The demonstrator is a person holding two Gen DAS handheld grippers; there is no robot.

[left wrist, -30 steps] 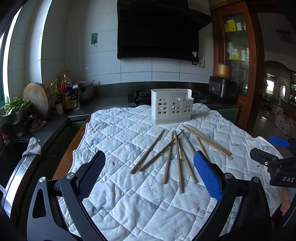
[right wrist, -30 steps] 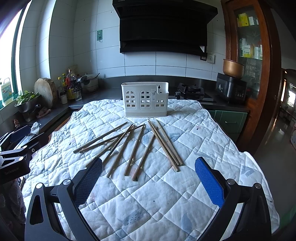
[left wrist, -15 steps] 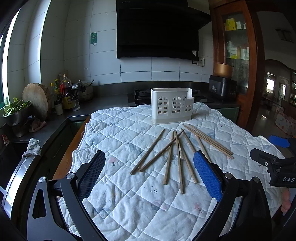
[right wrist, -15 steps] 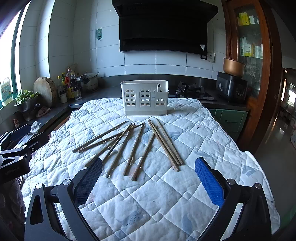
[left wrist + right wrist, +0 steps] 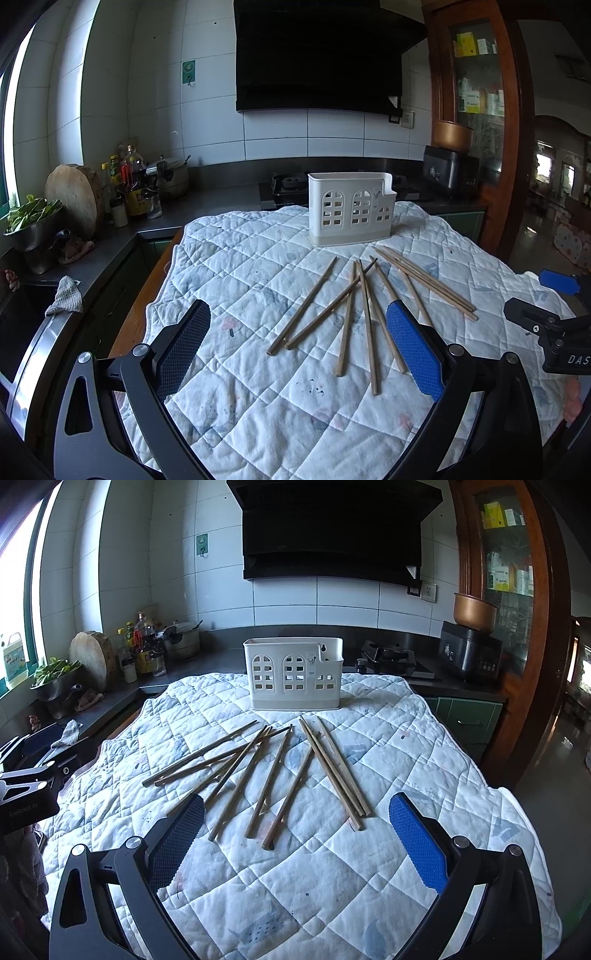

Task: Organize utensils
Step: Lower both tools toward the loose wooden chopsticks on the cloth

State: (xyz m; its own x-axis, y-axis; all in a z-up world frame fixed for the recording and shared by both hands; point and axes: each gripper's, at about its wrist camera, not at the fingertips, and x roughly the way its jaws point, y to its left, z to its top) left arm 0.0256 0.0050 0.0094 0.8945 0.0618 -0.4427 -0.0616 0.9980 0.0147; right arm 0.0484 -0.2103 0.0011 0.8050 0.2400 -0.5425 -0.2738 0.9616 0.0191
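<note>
Several wooden chopsticks (image 5: 364,308) lie fanned out on a white quilted cloth (image 5: 258,266), also in the right wrist view (image 5: 273,771). A white utensil holder (image 5: 351,208) with arched cut-outs stands upright behind them, also in the right wrist view (image 5: 293,674). My left gripper (image 5: 299,350) is open and empty, hovering over the near left of the chopsticks. My right gripper (image 5: 295,843) is open and empty, just short of the chopsticks' near ends. Each gripper shows at the edge of the other's view: the right one (image 5: 554,325), the left one (image 5: 26,775).
A dark counter (image 5: 207,206) runs along the left and back with bottles (image 5: 133,184), a round wooden board (image 5: 75,201), a bowl of greens (image 5: 31,221) and a stove (image 5: 388,657). A wooden cabinet (image 5: 476,110) stands at the right. The cloth's edge drops off at left.
Both grippers have drifted slightly forward toward the chopsticks. The chopsticks and holder have not moved.
</note>
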